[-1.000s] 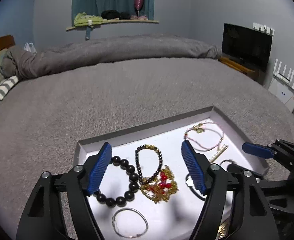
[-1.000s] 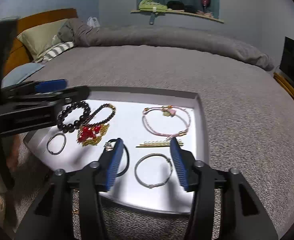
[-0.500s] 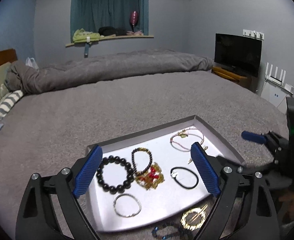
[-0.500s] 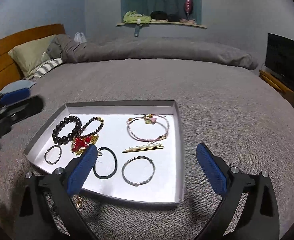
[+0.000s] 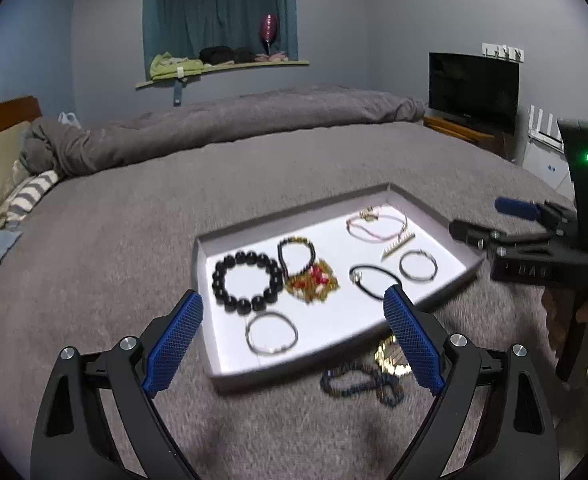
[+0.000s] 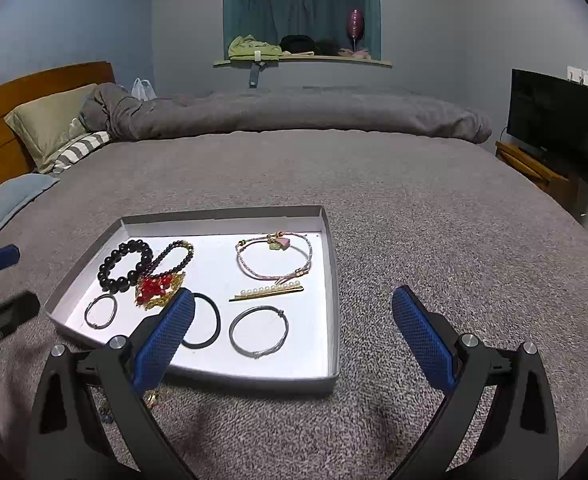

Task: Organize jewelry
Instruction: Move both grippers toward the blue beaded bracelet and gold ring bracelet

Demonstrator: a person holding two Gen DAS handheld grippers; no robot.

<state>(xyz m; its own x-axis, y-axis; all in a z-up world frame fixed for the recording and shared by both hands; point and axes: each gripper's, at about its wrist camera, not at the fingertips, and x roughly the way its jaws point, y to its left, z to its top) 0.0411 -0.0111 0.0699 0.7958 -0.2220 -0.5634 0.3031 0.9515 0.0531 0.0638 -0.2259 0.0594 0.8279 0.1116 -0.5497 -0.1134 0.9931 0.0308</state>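
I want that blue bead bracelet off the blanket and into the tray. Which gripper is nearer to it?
Left. The blue bead bracelet lies just ahead of the left gripper, between its open jaws. The right gripper hangs open farther along the tray, the bracelet beyond its left finger.

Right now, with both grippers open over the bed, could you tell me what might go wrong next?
The blue bead strand and gold piece lie on the soft gray blanket, not in the tray; fingers may snag the fabric when pinching them. The tray is shallow, so a knock from the left gripper or right gripper could slide it. The red-and-gold piece touches the dark bead bracelet; they could tangle.
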